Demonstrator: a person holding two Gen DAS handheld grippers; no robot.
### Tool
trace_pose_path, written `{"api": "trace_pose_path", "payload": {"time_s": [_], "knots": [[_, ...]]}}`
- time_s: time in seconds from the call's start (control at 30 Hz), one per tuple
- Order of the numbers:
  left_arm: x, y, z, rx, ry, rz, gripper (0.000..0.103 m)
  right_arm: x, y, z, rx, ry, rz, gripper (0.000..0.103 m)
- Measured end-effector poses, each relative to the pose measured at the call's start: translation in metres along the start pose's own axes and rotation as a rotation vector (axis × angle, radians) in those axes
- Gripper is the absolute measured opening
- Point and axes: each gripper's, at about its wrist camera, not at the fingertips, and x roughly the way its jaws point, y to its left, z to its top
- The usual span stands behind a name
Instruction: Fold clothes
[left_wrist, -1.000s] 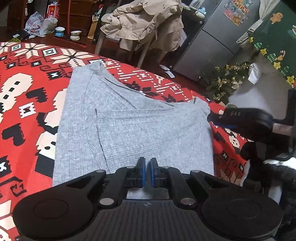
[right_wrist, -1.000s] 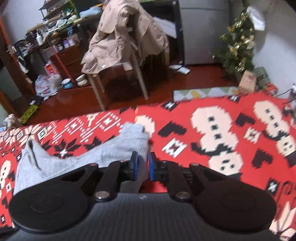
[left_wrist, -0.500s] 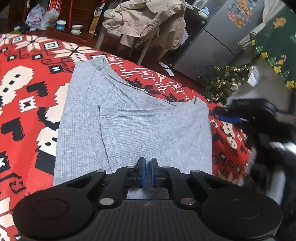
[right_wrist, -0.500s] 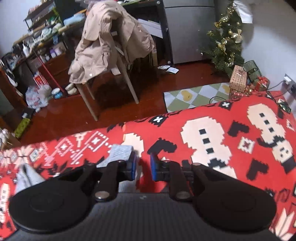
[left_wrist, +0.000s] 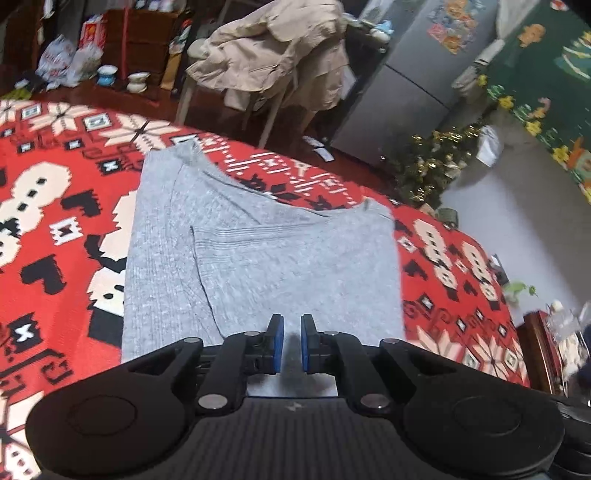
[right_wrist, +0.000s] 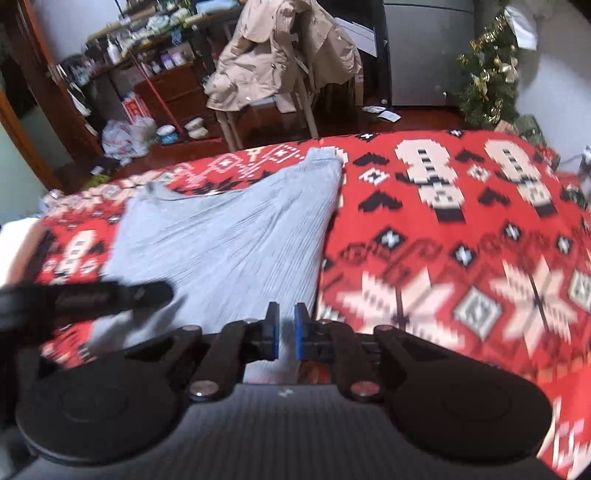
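Left wrist view showed no readable writing; the left gripper pinched the grey sweater on the red patterned blanket. Right gripper was closing, nothing visibly clamped.

I see a dark red-brown wood floor, chair draped with a beige coat, grey fridge, small Christmas tree, cluttered wooden drawers, white wall.

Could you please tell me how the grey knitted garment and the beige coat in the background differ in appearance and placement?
The grey garment lies spread flat on the red patterned blanket, while the beige coat hangs draped over a chair on the floor beyond. The grey garment is a thin ribbed knit, partly folded; the coat is bulky and rumpled. Both are plain, single-coloured clothes.
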Motion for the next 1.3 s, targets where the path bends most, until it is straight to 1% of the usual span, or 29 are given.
{"api": "trace_pose_path", "payload": {"time_s": [0.07,0.1,0.2,0.23,0.27,0.3,0.33,0.37,0.4,0.47,0.53,0.57,0.6,0.63,0.67,0.7,0.77,0.9,0.93,0.97,1.0,1.1,1.17,1.23,1.3], "knots": [[-0.017,-0.002,-0.008,0.008,-0.006,0.007,0.008,-0.026,0.000,-0.010,0.018,-0.015,0.010,0.014],[-0.027,-0.002,-0.012,0.021,-0.006,0.014,0.008,-0.038,0.001,-0.014,0.020,-0.025,0.023,0.014],[-0.058,-0.002,-0.024,0.053,-0.018,0.034,0.008,-0.078,0.010,-0.025,-0.004,-0.089,0.031,0.015],[-0.069,-0.001,-0.027,0.062,-0.028,0.038,0.011,-0.088,0.013,-0.028,-0.008,-0.105,0.028,0.016],[-0.080,0.000,-0.030,0.070,-0.039,0.040,0.020,-0.096,0.016,-0.029,-0.011,-0.119,0.028,0.018],[-0.091,0.001,-0.032,0.071,-0.055,0.041,0.027,-0.105,0.019,-0.032,-0.018,-0.142,0.026,0.022],[-0.101,0.003,-0.035,0.071,-0.075,0.042,0.038,-0.114,0.023,-0.036,-0.025,-0.165,0.023,0.025],[-0.108,0.006,-0.039,0.067,-0.096,0.048,0.043,-0.119,0.026,-0.040,-0.033,-0.188,0.012,0.032],[-0.114,0.007,-0.042,0.067,-0.106,0.054,0.043,-0.124,0.030,-0.044,-0.041,-0.210,0.001,0.035],[-0.118,0.009,-0.047,0.089,-0.109,0.060,0.043,-0.128,0.036,-0.050,-0.058,-0.237,-0.028,0.035],[-0.115,0.013,-0.053,0.094,-0.125,0.062,0.043,-0.129,0.042,-0.056,-0.075,-0.282,-0.040,0.037],[-0.114,0.015,-0.055,0.096,-0.132,0.066,0.043,-0.129,0.046,-0.060,-0.085,-0.320,-0.040,0.042],[-0.108,0.020,-0.056,0.092,-0.132,0.081,0.043,-0.127,0.048,-0.064,-0.094,-0.358,-0.048,0.051],[-0.102,0.025,-0.058,0.082,-0.123,0.091,0.043,-0.122,0.049,-0.070,-0.106,-0.407,-0.070,0.056],[-0.096,0.031,-0.060,0.071,-0.115,0.102,0.043,-0.116,0.051,-0.076,-0.120,-0.439,-0.097,0.064],[-0.090,0.037,-0.061,0.055,-0.108,0.110,0.043,-0.108,0.049,-0.081,-0.124,-0.449,-0.115,0.064],[-0.080,0.049,-0.065,0.024,-0.101,0.112,0.043,-0.088,0.038,-0.089,-0.118,-0.428,-0.121,0.064],[-0.062,0.059,-0.074,0.025,-0.099,0.114,0.043,-0.068,0.009,-0.105,-0.120,-0.422,-0.122,0.062],[-0.059,0.059,-0.077,0.033,-0.103,0.120,0.043,-0.065,0.000,-0.109,-0.133,-0.419,-0.137,0.062],[-0.056,0.059,-0.080,0.041,-0.107,0.124,0.043,-0.063,-0.009,-0.111,-0.128,-0.414,-0.136,0.058],[-0.056,0.058,-0.081,0.045,-0.107,0.127,0.043,-0.064,-0.018,-0.114,-0.112,-0.414,-0.123,0.055],[-0.055,0.054,-0.082,0.029,-0.102,0.108,0.043,-0.072,-0.035,-0.125,-0.140,-0.443,-0.141,0.053],[-0.055,0.050,-0.080,0.035,-0.107,0.110,0.043,-0.073,-0.046,-0.126,-0.116,-0.438,-0.131,0.053],[-0.054,0.045,-0.079,0.063,-0.107,0.116,0.043,-0.075,-0.057,-0.126,-0.091,-0.433,-0.121,0.052],[-0.053,0.042,-0.080,0.093,-0.104,0.128,0.043,-0.077,-0.068,-0.126,-0.067,-0.428,-0.110,0.049]]}}
